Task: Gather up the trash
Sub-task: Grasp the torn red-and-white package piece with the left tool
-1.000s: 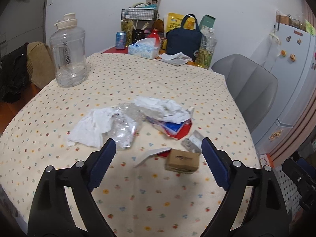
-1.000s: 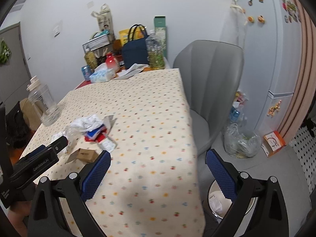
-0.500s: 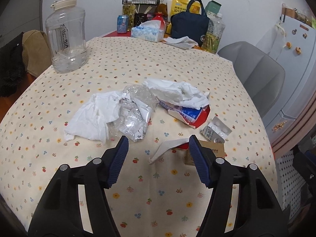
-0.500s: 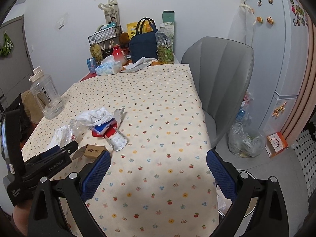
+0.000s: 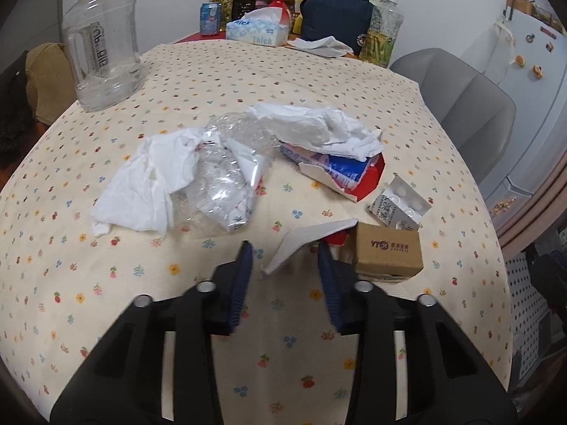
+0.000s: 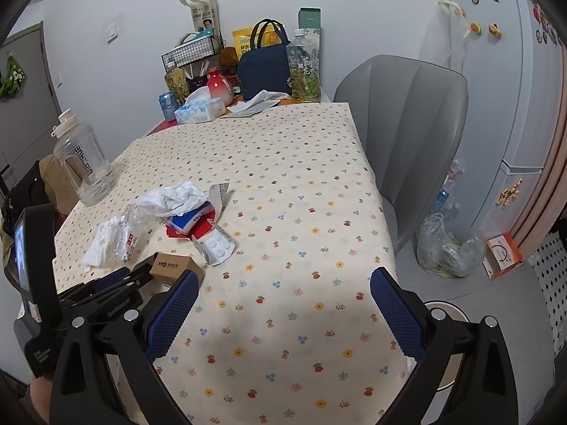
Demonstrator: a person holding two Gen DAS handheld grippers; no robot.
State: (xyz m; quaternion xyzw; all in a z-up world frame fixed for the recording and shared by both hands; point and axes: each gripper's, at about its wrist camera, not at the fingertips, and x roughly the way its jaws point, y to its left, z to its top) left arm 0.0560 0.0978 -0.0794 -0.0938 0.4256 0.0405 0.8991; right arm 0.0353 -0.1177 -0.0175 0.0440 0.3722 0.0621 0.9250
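Closing in on its first pick, the left gripper [image 5: 285,253] narrows its blue ribbed jaws around the near tip of a stiff white paper scrap [image 5: 307,241]; the scrap sits between the pads, which do not yet press it, so nothing is held. The right gripper [image 6: 283,285] hangs wide open and empty over bare flowered tablecloth [image 6: 301,212] near the table's edge. By my reading this is the opening grasp of the collecting. The next move calls for a firm pinch on that thin, light flap, then a carry to the bin [image 6: 444,310] whose rim shows on the floor beyond the right jaw.

Touching the scrap's far end sits a small brown cardboard box [image 5: 388,249], square-cornered and rigid. Just past it lies a foil blister pack [image 5: 400,203] with domed pockets. Farther on are a torn red and blue carton [image 5: 340,171], crumpled white tissue [image 5: 141,180], soft and loose, and crinkled clear plastic wrap [image 5: 219,180]. Well beyond stands a clear plastic water jug [image 5: 102,46].
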